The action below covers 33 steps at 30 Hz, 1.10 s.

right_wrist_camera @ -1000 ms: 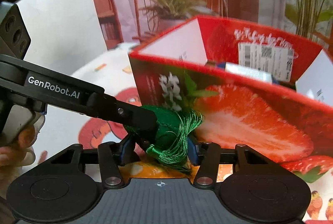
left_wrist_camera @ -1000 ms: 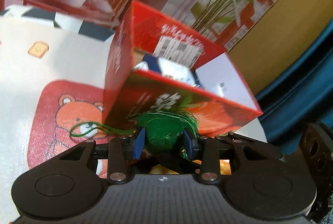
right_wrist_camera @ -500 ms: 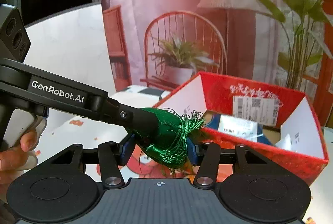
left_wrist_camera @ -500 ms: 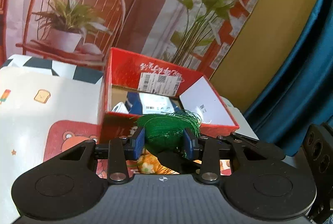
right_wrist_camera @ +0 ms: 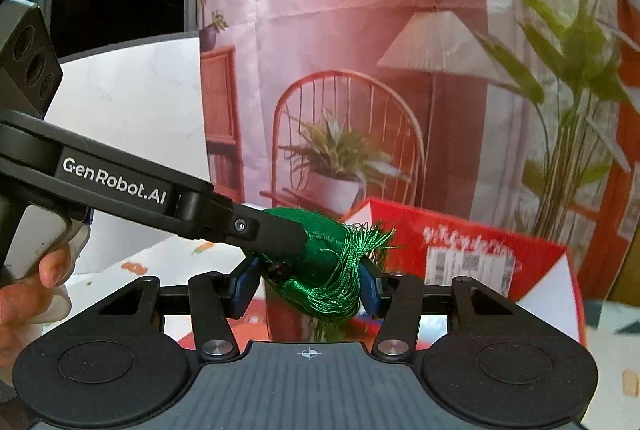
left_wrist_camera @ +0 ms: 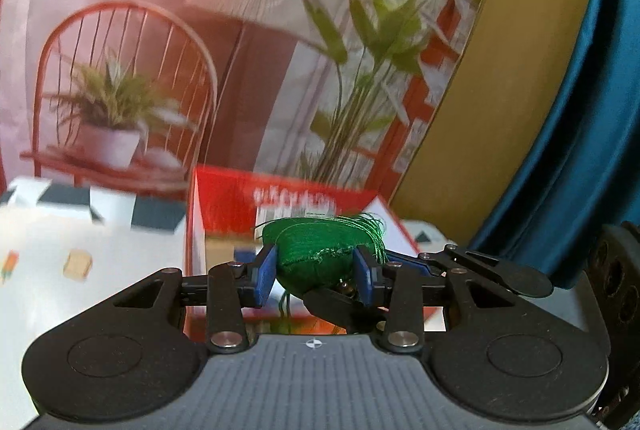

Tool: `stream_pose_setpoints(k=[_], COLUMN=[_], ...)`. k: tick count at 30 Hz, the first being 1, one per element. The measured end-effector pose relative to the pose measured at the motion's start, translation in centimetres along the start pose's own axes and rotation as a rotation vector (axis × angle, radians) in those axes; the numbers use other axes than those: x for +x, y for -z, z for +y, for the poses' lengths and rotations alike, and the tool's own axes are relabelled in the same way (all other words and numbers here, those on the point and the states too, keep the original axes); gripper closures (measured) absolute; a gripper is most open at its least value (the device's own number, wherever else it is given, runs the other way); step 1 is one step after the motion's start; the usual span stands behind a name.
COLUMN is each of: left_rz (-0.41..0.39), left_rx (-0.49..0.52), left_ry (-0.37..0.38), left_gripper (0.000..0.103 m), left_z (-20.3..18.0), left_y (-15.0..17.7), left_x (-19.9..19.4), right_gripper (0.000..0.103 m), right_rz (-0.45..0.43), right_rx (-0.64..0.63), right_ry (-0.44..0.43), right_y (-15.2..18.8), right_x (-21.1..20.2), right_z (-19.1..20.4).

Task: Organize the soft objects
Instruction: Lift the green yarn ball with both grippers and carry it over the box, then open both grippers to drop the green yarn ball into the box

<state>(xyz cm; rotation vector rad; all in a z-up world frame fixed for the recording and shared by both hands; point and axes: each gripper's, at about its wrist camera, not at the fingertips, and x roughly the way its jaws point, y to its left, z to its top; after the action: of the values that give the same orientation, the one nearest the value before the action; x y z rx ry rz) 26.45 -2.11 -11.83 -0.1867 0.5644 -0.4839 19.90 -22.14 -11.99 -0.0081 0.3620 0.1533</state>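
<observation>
Both the left gripper [left_wrist_camera: 316, 272] and right gripper [right_wrist_camera: 307, 288] pinch one green tasselled pouch [left_wrist_camera: 320, 250] at mid-frame, probably sharing its floppy weight for the blurred red box [right_wrist_camera: 480, 254] behind.

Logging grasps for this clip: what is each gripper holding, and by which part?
Both hold the same green tasselled pouch: the left gripper pinches its stuffed body, the right gripper its tassel end.

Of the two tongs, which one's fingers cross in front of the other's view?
The left tongs: their arm, lettered GenRobot.AI, enters the right wrist view from the left, gripping the green tasselled pouch. The right tongs hold the same pouch.
</observation>
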Motion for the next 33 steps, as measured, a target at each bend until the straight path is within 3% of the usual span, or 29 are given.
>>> stream_pose_setpoints(k=[9, 20, 28, 33], left_rz=[-0.032, 0.139, 0.164, 0.160], left_rx=[-0.020, -0.041, -0.030, -0.009], left_ry=[0.027, -0.036, -0.070, -0.096], left_gripper=[0.061, 0.061, 0.061, 0.045], left_z=[2.2, 5.4, 6.0, 6.0], left_y=[-5.8, -3.5, -3.1, -3.3], left_x=[5.0, 11.7, 13.1, 12.9], right_gripper=[0.055, 0.055, 0.055, 0.050], right_rz=[-0.054, 0.151, 0.227, 0.239], right_rx=[-0.109, -0.037, 0.005, 0.013], right_ry=[0.039, 0.041, 0.057, 0.093], right_y=[-5.1, -2.3, -0.8, -0.9], right_x=[5.1, 12.7, 14.7, 15.0], right_z=[-4.1, -6.9, -7.4, -7.5])
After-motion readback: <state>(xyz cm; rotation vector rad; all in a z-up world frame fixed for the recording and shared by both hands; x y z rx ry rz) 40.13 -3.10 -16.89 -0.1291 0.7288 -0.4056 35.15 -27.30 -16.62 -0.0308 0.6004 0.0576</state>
